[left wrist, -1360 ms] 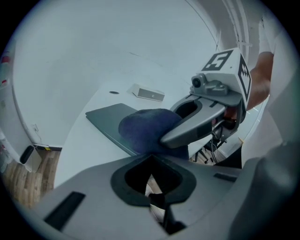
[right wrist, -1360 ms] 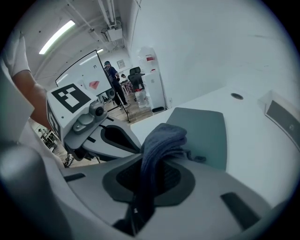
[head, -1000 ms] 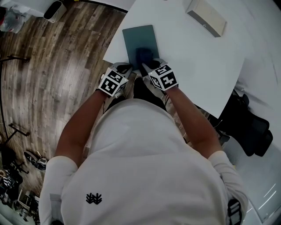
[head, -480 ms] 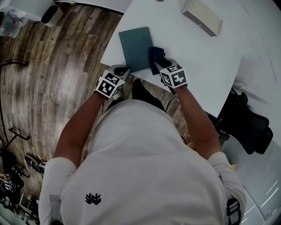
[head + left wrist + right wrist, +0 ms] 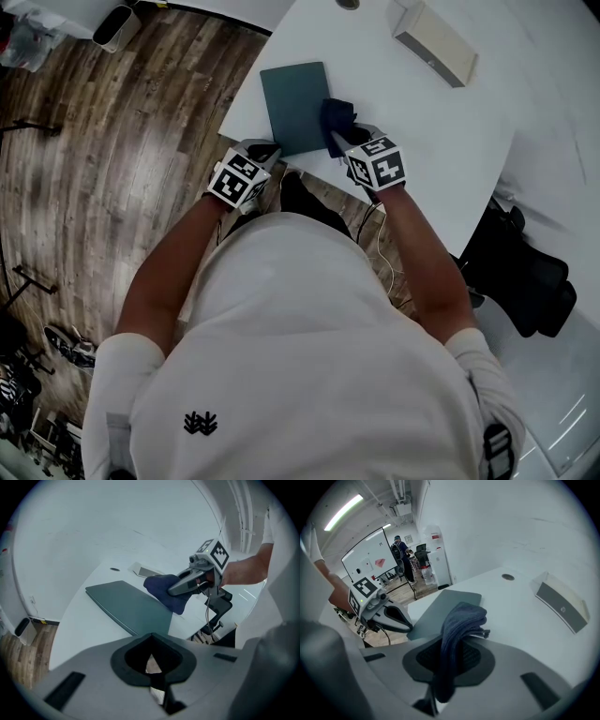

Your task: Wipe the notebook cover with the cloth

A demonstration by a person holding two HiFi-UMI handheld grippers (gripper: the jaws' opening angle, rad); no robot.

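A teal notebook (image 5: pixel 295 105) lies flat near the front left corner of the white table (image 5: pixel 450 141). My right gripper (image 5: pixel 349 139) is shut on a dark blue cloth (image 5: pixel 337 117), which hangs bunched at the notebook's right edge. In the right gripper view the cloth (image 5: pixel 458 623) runs up between the jaws of the right gripper (image 5: pixel 449 658), with the notebook (image 5: pixel 443 609) just beyond. My left gripper (image 5: pixel 263 151) hovers at the table's front edge by the notebook's near corner. In the left gripper view the left gripper (image 5: pixel 152 657) has its jaws together and holds nothing; the notebook (image 5: pixel 129 606) lies ahead.
A beige box (image 5: pixel 434 42) lies at the table's back, and a round hole (image 5: pixel 348 4) is in the tabletop behind the notebook. Wood floor (image 5: pixel 112 169) lies to the left and dark chairs (image 5: pixel 525 272) to the right. A person (image 5: pixel 401 555) stands far off by a whiteboard.
The right gripper has carried the cloth from the notebook's near middle rightward to its right edge. The left gripper has stayed at the near corner.
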